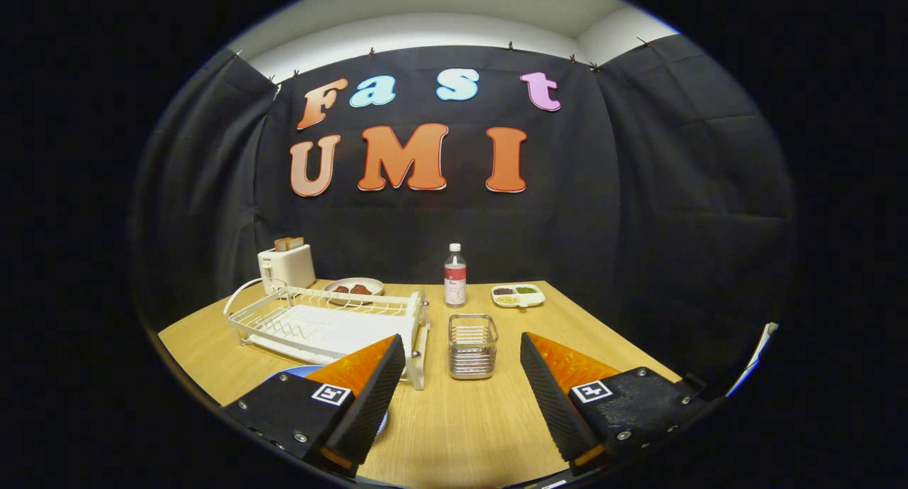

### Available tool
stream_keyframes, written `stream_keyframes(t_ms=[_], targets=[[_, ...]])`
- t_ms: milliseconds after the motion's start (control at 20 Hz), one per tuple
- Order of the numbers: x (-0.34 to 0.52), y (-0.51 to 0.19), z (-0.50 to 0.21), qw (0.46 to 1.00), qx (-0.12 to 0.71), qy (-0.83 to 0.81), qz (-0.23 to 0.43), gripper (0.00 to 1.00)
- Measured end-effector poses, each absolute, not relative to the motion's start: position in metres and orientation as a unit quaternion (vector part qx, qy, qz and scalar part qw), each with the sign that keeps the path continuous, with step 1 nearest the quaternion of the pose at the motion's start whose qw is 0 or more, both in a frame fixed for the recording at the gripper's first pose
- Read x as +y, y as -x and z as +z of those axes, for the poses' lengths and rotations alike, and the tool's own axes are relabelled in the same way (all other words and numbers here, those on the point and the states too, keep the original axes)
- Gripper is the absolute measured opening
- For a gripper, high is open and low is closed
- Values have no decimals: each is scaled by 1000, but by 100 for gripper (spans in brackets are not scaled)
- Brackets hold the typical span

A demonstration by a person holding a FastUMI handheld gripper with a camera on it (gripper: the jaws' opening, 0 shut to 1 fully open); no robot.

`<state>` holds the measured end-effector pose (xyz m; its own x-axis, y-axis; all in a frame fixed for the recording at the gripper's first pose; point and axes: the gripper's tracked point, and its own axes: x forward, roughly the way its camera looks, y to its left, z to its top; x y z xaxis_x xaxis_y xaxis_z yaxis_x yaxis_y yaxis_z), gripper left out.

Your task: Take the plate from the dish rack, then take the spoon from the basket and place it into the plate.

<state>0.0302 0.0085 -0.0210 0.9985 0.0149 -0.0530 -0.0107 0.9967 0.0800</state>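
A white wire dish rack [330, 326] stands on the wooden table [454, 418], left of centre, with no plate standing in it. A blue plate [294, 372] lies flat on the table in front of the rack, mostly hidden behind my left finger. A small metal wire basket [472, 345] sits just beyond the gap between my fingers; I cannot make out a spoon inside it. My gripper [462, 358] is open above the near table, nothing between its fingers.
At the back stand a white toaster [286, 265] with toast, a plate of dark food [353, 288], a clear bottle [455, 276] with a red label, and a small divided dish [518, 294]. Black cloth walls close in the table.
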Motion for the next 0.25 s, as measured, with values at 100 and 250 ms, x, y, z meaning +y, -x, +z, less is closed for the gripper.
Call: stream_keyframes(t_ms=[100, 250], targets=[[-4, -28, -22, 999, 24, -40, -1, 97], [-14, -25, -25, 999, 24, -46, -5, 97]])
